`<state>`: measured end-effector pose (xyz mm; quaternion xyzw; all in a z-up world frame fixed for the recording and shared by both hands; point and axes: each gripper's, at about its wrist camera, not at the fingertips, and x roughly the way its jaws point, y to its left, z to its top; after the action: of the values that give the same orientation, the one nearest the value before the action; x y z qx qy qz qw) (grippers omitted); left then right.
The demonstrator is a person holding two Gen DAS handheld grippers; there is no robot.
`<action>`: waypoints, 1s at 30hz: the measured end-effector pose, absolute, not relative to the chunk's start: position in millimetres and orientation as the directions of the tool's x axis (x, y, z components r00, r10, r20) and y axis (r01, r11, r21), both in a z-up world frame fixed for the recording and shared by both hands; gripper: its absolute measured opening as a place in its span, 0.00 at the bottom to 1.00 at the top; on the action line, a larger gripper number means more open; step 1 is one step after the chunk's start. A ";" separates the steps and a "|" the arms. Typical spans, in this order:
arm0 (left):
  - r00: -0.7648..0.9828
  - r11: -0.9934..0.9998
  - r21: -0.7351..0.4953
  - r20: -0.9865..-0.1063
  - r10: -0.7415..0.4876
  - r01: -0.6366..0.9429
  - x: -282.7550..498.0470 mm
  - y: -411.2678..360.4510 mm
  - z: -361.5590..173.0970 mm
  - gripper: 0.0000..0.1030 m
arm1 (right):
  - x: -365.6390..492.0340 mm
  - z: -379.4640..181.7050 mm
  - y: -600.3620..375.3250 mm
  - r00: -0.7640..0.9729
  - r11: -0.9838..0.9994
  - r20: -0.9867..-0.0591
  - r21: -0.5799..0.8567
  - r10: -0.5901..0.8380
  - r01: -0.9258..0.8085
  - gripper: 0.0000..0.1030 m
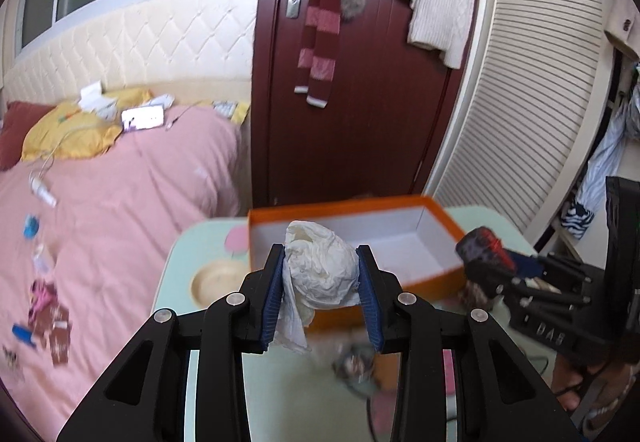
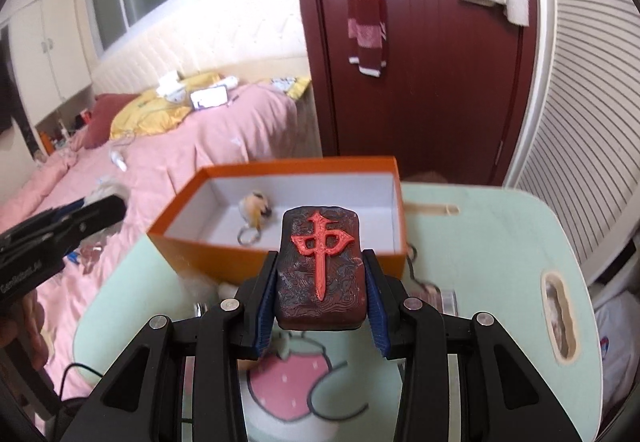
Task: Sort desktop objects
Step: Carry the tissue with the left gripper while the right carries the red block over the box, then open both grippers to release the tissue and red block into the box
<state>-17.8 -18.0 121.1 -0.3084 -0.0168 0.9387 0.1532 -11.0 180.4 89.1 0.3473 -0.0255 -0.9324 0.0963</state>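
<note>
Now carrying: left tool gripping tissue, right tool gripping tile; next, likely releasing over box.

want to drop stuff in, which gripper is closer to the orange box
Hard to call. The left gripper holds a tissue wad at the orange box front wall; the right gripper holds a block there too.
</note>
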 end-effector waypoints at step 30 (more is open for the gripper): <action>-0.635 -0.954 -0.148 -0.718 0.285 -0.261 -100.1 14.8 46.5 0.61 | -92.6 49.9 170.8 -0.678 -0.981 -0.711 0.099 -0.187 0.166 0.44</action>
<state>-100.1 14.8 46.5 -0.3997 -0.0153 0.9040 0.1511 -92.6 170.8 49.9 0.3896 -0.0133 -0.9158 0.0963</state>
